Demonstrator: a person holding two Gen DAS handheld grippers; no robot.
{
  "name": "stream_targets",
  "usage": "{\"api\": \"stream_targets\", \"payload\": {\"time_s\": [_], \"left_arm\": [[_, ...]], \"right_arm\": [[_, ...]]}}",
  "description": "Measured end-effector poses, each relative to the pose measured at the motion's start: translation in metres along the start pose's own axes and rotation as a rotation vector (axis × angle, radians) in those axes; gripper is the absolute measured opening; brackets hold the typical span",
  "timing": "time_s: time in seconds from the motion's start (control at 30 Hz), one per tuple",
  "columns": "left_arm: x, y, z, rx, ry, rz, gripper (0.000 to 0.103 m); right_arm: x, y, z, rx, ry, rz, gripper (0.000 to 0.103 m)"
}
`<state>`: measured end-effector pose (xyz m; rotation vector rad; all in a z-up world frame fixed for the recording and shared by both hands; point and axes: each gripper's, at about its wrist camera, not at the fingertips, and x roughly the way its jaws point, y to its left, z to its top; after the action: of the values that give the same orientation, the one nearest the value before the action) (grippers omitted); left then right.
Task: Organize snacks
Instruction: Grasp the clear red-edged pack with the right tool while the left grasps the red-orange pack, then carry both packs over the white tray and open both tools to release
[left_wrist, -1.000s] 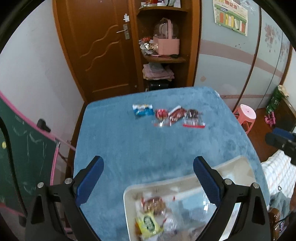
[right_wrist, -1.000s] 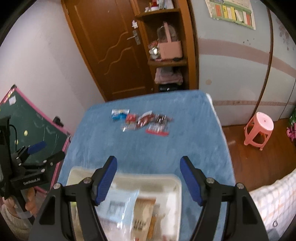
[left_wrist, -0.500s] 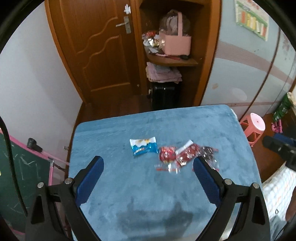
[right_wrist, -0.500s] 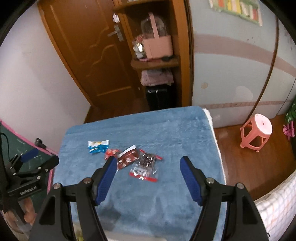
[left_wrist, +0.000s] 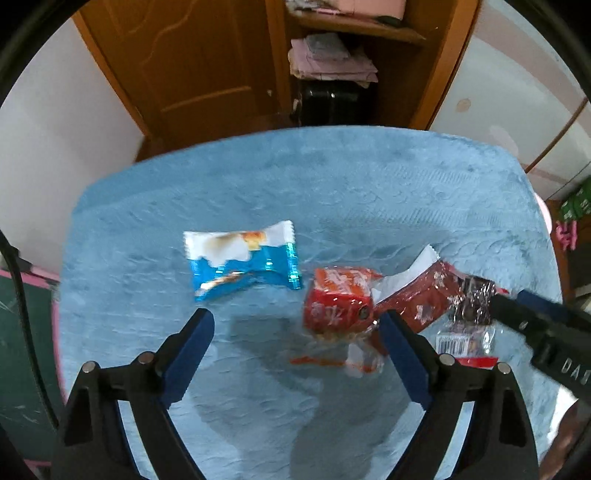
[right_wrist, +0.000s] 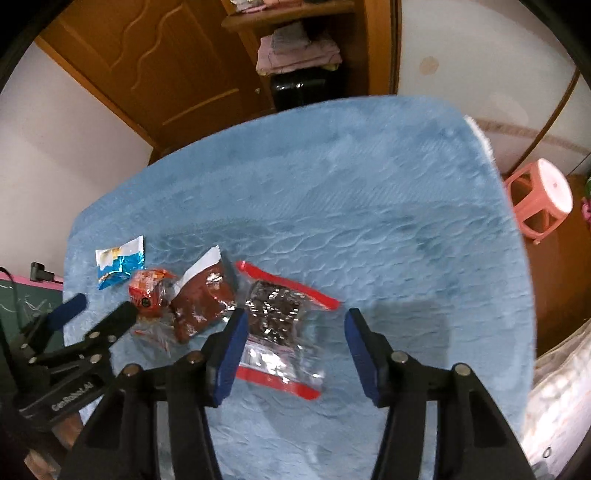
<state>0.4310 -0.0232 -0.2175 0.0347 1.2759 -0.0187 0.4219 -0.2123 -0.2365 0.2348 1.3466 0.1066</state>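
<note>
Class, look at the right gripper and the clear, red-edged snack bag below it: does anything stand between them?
Nothing visible does. The right gripper, jaws just narrowing, hangs open over the clear bag; the dark red packet lies beside it.

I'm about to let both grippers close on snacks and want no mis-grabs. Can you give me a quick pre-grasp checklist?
1. Left gripper jaws open, just closing slightly, nothing pinched: ok.
2. Right gripper jaws open, just narrowing: ok.
3. Clear red-edged packet between right jaws: ok.
4. Orange-red packet free of dark red packet: not ok, overlapping.
5. Blue-white packet lying alone: ok.
6. Pads contacting packets: cannot tell.
</note>
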Motion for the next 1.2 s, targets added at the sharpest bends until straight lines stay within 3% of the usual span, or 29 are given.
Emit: {"api": "stream_targets", "payload": {"time_s": [0.1,0.33,0.43,0.53,0.6,0.67,0.87,1.03,1.2], "left_arm": [[0.009,0.0,0.0,-0.006,0.004,-0.015,0.09],[0.026,-0.001,0.004,-0.019,0.024,-0.039,0.09],[0.031,-0.004,0.007,-0.024,0.035,-0.043,0.085],[0.041,-0.008,0.007,-0.029,0.055,-0.059,0.083],[0.045,-0.009,0.006,-0.029,0.06,-0.075,0.074],[0.046,-0.01,0.006,-0.03,0.05,-0.087,0.059],[0.043,-0.015,0.003,-0.013,0.03,-0.051,0.048],[0.02,-0.009,-0.009,-0.018,0.025,-0.027,0.048],[-0.034,0.004,-0.024,-0.001,-0.029,-0.017,0.048]], "right_arm": [[0.009,0.005,0.0,-0.007,0.015,0.031,0.055],[0.03,0.023,0.001,-0.06,0.052,-0.02,0.055],[0.031,0.034,0.001,-0.105,0.045,-0.058,0.057],[0.032,0.04,-0.002,-0.15,0.031,-0.098,0.046],[0.031,0.038,-0.004,-0.139,0.026,-0.078,0.045],[0.029,0.034,-0.008,-0.143,0.026,-0.068,0.045],[0.018,0.017,-0.018,-0.131,0.027,-0.049,0.045],[-0.003,0.009,-0.034,-0.135,0.011,-0.049,0.045],[-0.049,0.011,-0.051,-0.138,-0.049,-0.026,0.044]]}}
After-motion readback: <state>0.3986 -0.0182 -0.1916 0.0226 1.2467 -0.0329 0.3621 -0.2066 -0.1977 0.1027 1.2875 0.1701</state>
